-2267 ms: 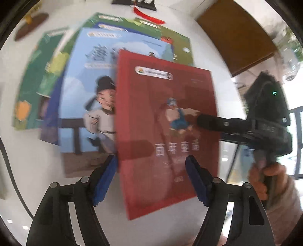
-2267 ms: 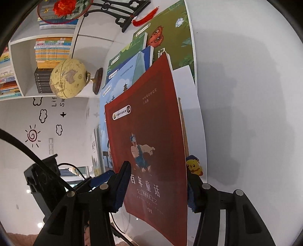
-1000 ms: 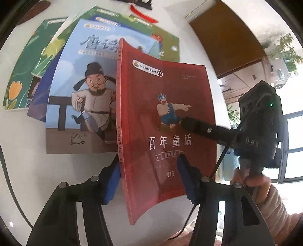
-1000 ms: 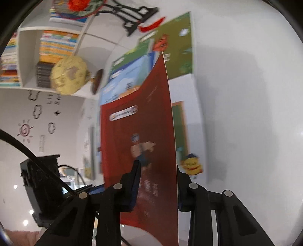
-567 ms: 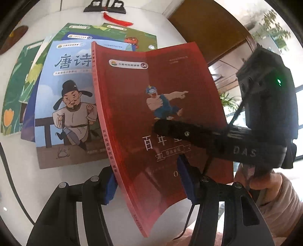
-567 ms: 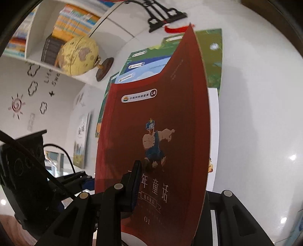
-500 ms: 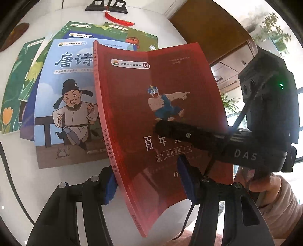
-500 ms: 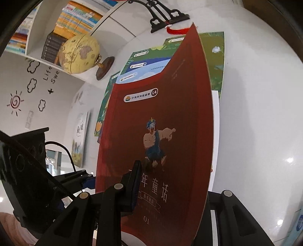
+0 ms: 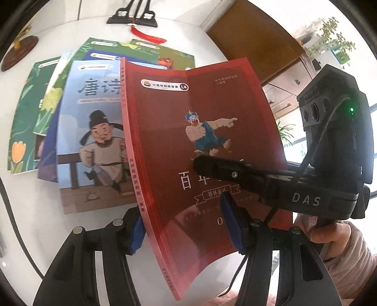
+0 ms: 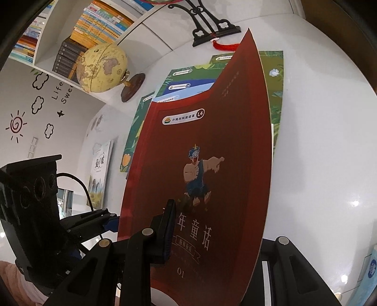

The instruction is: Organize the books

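A red book [image 9: 188, 122] with a cartoon figure on its cover is held up off the white table [image 9: 30, 223], bowed and tilted. My right gripper [image 10: 212, 223] is shut on its lower part: one finger [image 9: 223, 169] lies across the cover, and the other is hidden behind the book. My left gripper [image 9: 185, 219] stands open with the book's bottom edge slanting between its blue pads. The spine edge lies beside the left pad [image 9: 136, 230]. A fan of books lies flat behind, topped by a light blue book [image 9: 94, 141].
A black stand with a red tassel [image 9: 132, 18] sits at the table's far edge. A globe [image 10: 101, 68] stands before a shelf of books [image 10: 94, 26]. A picture book [image 10: 100, 169] leans at the left. A hand [image 9: 329, 233] holds the right gripper.
The red book has come up from the fanned books and swung its cover toward both cameras. Both grippers rose. The right gripper has moved closer in the left wrist view.
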Demonstrator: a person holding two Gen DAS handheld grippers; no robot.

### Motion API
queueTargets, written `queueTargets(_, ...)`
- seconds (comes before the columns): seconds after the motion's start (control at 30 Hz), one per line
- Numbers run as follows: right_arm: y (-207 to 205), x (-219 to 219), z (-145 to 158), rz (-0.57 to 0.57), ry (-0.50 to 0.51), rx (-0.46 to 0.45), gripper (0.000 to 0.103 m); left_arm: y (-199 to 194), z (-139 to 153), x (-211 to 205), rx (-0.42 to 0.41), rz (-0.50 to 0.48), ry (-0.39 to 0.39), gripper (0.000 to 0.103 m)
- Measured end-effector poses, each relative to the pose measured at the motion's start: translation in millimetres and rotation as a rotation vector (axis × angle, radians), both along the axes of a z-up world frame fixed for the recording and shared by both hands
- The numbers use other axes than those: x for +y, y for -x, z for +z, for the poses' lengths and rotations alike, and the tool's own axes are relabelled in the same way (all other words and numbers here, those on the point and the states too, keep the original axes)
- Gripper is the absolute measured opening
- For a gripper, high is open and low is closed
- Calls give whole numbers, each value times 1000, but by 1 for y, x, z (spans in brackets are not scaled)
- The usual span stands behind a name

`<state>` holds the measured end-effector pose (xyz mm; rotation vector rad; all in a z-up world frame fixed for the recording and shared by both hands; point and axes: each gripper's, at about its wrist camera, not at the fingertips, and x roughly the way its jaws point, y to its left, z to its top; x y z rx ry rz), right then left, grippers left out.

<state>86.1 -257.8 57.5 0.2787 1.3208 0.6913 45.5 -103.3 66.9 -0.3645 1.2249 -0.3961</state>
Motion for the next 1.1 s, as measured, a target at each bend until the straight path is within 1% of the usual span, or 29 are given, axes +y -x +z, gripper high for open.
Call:
queueTargets(0.17, 0, 22, 5, 29, 9, -13, 30, 6, 2, 20, -13, 23, -6, 54)
queueTargets(0.27, 0, 36, 9, 39, -5, -15, 30, 12, 3, 34, -21, 41, -7, 54)
queueTargets(0.53, 3, 92, 20, 98, -22, -32, 30, 28, 10, 95, -41, 127, -4, 54)
queueTargets(0.73, 7, 145, 27, 153, -39, -49, 30, 46, 18, 149, -57, 199, -8, 54)
queueTargets(0.87, 8, 189, 31, 189, -58, -48, 30, 59, 21, 195, -74, 269, 4, 54)
queueTargets(0.97, 10, 225, 34, 219, -73, -49, 30, 68, 23, 229, -80, 313, -3, 54)
queueTargets(1.07, 13, 260, 34, 249, -80, -43, 30, 72, 20, 258, -74, 362, -10, 54)
queueTargets(1.1, 15, 275, 32, 263, -82, -39, 30, 77, 18, 269, -76, 380, -1, 54)
